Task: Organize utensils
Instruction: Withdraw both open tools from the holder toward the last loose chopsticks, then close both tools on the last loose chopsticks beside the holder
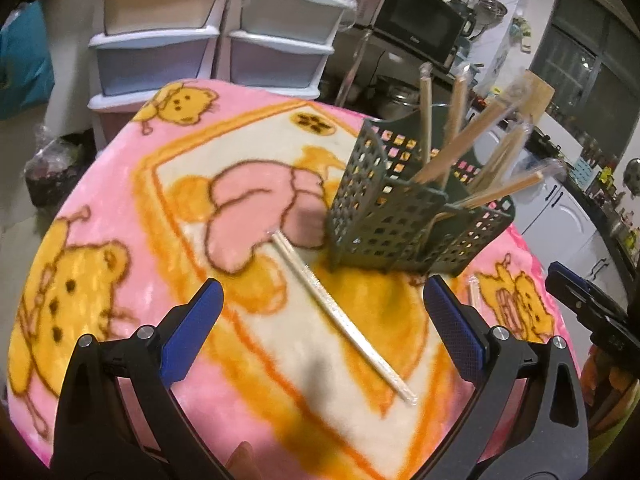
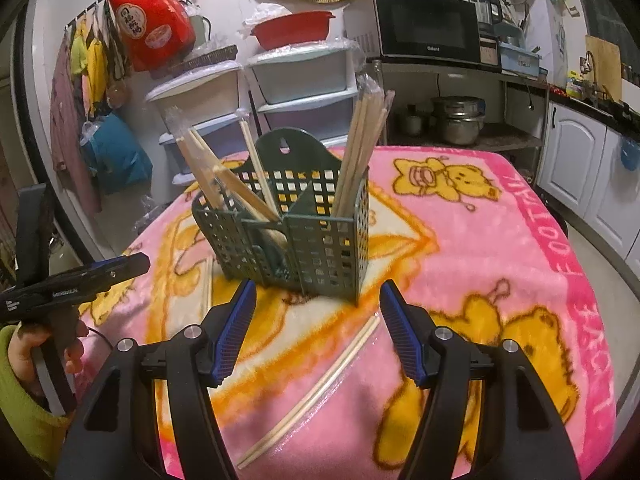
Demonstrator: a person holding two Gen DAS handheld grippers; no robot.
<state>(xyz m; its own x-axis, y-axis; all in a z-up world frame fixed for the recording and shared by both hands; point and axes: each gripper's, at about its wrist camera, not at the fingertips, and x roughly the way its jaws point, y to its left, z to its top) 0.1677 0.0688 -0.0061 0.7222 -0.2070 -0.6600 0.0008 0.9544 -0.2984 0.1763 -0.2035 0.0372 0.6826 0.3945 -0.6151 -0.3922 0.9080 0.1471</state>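
Observation:
A dark green perforated utensil holder (image 1: 404,216) (image 2: 296,236) stands on the pink cartoon blanket (image 1: 120,208) (image 2: 500,248), with several wrapped chopstick pairs (image 1: 460,152) (image 2: 360,148) leaning in its compartments. One wrapped chopstick pair (image 1: 340,316) lies flat on the blanket between the fingers of my left gripper (image 1: 324,300), which is open above it. Another wrapped pair (image 2: 316,388) lies under my right gripper (image 2: 316,300), also open with nothing between its pads. The left gripper (image 2: 132,266) shows at the left edge of the right wrist view, held by a hand in a green sleeve (image 2: 24,400).
Stacked plastic drawer units (image 1: 216,40) (image 2: 288,88) stand behind the table. A microwave (image 2: 424,28) sits on a metal shelf with steel pots (image 2: 456,120). White cabinets (image 2: 576,168) line the right side. A red bag (image 2: 152,28) hangs on the wall.

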